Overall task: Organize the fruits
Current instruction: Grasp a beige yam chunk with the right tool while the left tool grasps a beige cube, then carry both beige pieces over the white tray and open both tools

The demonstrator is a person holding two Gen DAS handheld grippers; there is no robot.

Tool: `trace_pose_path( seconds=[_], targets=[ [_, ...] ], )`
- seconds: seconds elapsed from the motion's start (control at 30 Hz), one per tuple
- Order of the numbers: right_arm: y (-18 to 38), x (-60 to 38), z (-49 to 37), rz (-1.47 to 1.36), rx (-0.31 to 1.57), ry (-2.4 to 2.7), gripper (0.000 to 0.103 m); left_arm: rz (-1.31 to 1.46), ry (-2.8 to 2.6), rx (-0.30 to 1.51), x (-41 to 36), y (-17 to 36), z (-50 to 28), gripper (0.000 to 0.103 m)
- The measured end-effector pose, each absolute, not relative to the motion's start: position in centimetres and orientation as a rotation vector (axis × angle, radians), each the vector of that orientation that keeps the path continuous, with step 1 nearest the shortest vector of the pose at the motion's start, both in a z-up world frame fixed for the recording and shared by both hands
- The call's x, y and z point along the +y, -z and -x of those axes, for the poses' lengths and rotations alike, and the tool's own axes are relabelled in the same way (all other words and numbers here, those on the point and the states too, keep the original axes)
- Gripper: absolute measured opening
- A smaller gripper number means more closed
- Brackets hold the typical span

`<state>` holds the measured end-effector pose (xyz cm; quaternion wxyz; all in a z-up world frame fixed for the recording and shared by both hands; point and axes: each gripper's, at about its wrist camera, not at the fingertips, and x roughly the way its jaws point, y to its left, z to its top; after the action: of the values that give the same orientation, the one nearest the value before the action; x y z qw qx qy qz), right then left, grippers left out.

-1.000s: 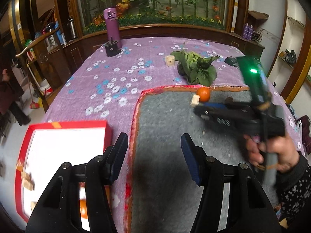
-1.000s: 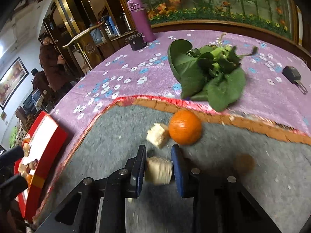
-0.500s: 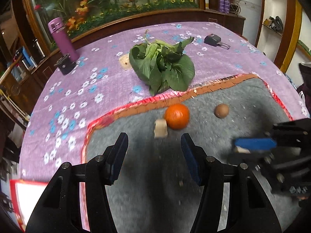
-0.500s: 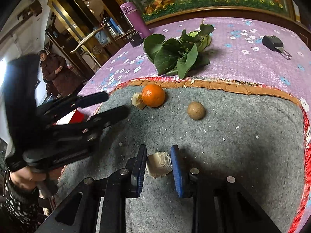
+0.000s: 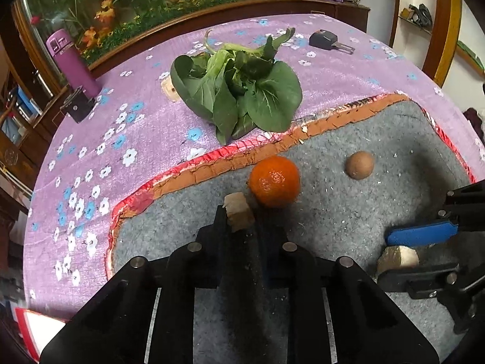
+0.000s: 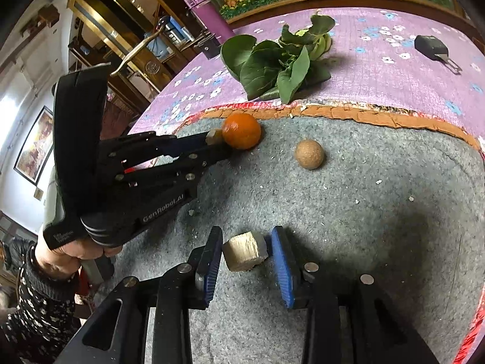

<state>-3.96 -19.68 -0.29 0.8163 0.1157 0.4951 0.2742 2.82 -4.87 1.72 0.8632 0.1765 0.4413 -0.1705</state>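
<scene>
An orange [image 5: 275,180] and a small brown round fruit [image 5: 359,165] lie on the grey mat [image 5: 348,212]. My left gripper [image 5: 239,220] is shut on a tan cube [image 5: 239,216] just left of the orange; it also shows in the right wrist view [image 6: 213,138]. My right gripper [image 6: 247,253] is open, with a second tan cube [image 6: 245,254] resting on the mat between its fingers. In the left wrist view that cube [image 5: 398,257] sits between the right gripper's blue pads [image 5: 421,233].
A bunch of green leaves [image 5: 242,91] lies on the purple flowered cloth [image 5: 136,121] behind the mat. A third tan piece [image 5: 167,89], a purple bottle [image 5: 71,60], a black block [image 5: 78,107] and a car key [image 5: 329,42] sit farther back. A red tray corner [image 5: 30,327] is lower left.
My left gripper swung from the red tray to the mat and shut on the cube beside the orange. My right gripper drew back from the orange and opened, leaving its cube on the mat.
</scene>
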Motion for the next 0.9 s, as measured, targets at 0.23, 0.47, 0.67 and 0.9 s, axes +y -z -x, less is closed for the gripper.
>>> trace_pose_path(
  seconds=[0.23,0.47,0.67,0.9],
  targets=[
    [-0.1,-16.7,5.3,-0.004,0.985,-0.584,0.03,-0.262,0.345,0.9,-3.3,-2.8,-1.3,0.016],
    [-0.3,-15.8,6.1,0.067,0.948,-0.58,0.028,-0.185,0.33,0.846,-0.6,-4.8,2.9,0.016],
    [-1.2,-15.9,6.7,0.018,0.843,-0.573,0.028,-0.118,0.31,0.803,1.9,-6.3,6.6,0.016],
    [-1.1,-14.1,5.2,-0.097,0.849,-0.61,0.028,-0.052,0.212,0.764,6.7,-7.4,11.3,0.016]
  ],
)
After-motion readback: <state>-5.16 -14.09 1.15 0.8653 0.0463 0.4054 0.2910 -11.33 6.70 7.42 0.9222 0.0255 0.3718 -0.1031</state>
